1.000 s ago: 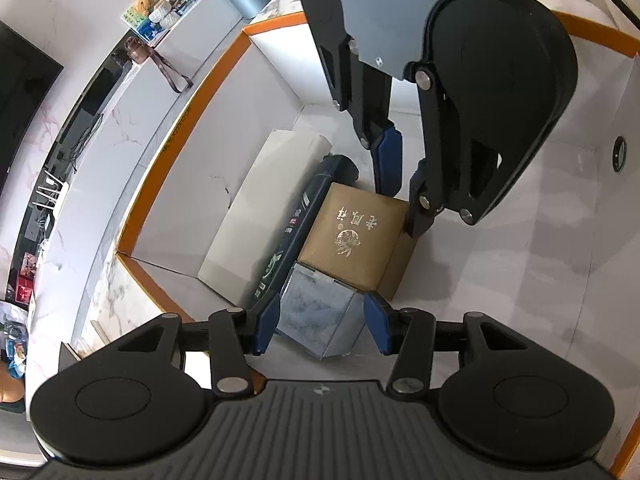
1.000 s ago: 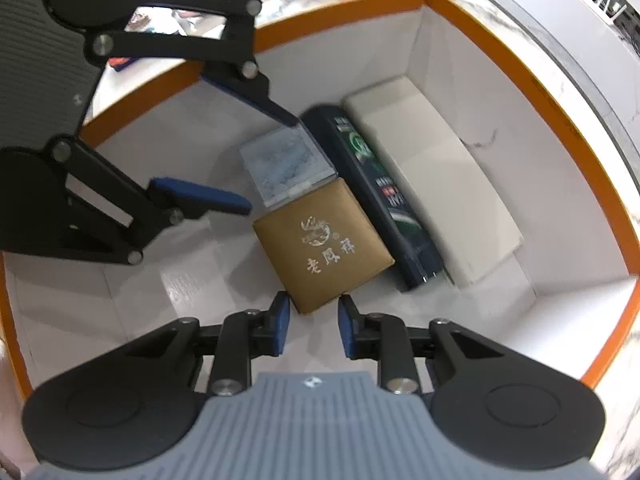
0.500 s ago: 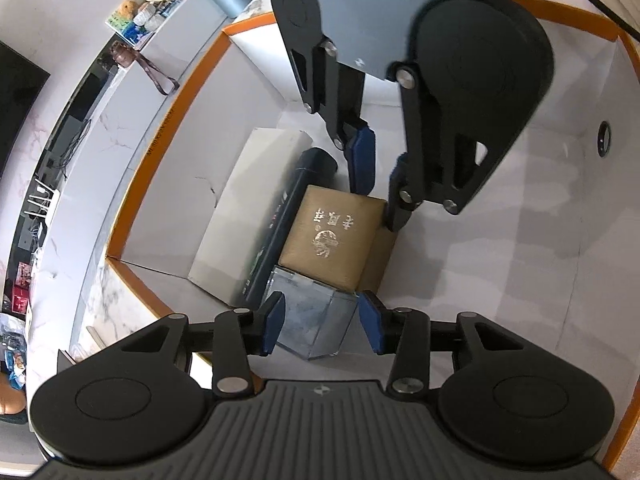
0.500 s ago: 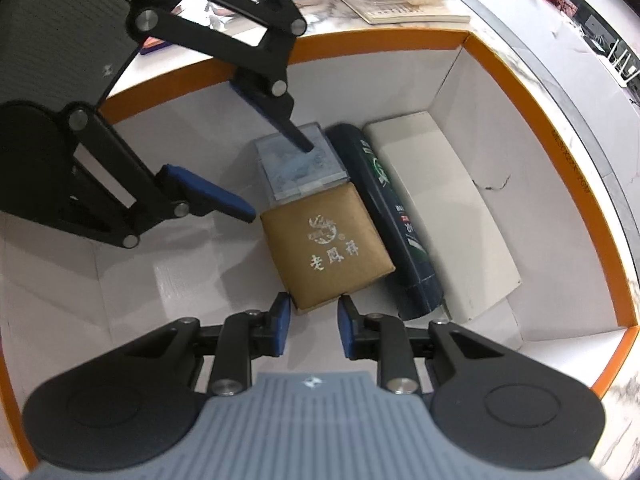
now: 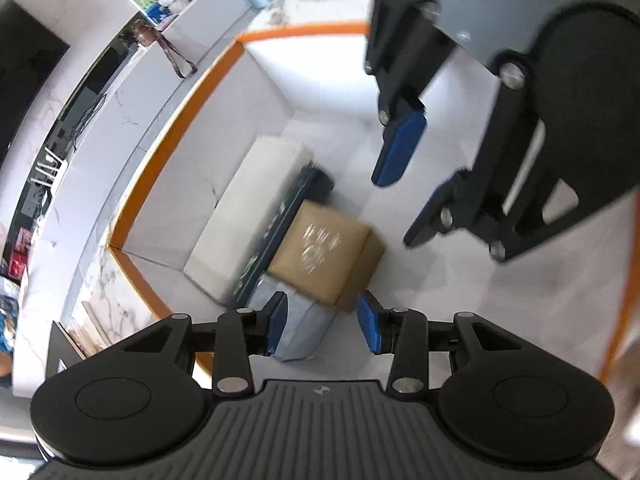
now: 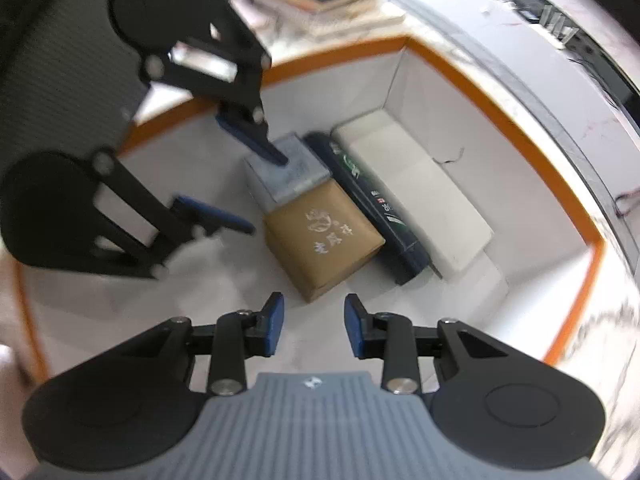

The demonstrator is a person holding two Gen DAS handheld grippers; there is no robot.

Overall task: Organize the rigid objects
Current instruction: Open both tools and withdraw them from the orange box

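Orange-rimmed carton holds the stiff brown gift box, best gripped by its sides; both tongs, left and right, are spread and empty, left narrowing, right widening.

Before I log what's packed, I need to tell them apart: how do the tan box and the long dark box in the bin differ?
The tan box is squat and roughly square on top; the long dark box is narrow and stretched out. The tan box is plain brown with a pale emblem and characters; the dark box is navy-black with green and white print. The tan box stands taller than the dark box. Both lie flat, side by side, in the orange-rimmed bin.
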